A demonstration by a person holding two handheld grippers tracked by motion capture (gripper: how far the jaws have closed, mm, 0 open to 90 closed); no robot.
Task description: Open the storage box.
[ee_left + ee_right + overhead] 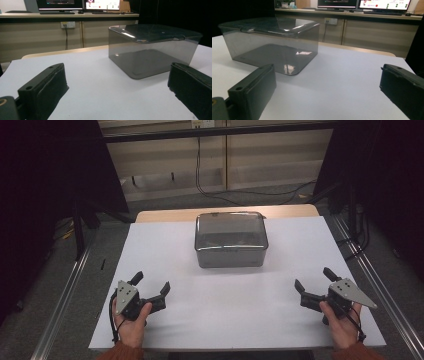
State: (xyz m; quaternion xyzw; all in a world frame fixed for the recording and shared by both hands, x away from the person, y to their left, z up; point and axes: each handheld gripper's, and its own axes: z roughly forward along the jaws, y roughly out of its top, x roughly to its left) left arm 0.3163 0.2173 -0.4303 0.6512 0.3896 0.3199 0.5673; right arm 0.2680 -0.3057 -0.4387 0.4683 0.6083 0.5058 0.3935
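The left gripper [151, 288] rests low over the table [220, 320], held from below by the left hand [131, 322], its jaws spread wide with nothing between them, pointing up and inward. The right gripper [314, 284] mirrors it, gripped by the right hand [342, 322], jaws likewise wide apart and empty, angled toward the middle. The box [230, 239], smoky and see-through with its lid on, sits ahead of both, between them and well apart from each.
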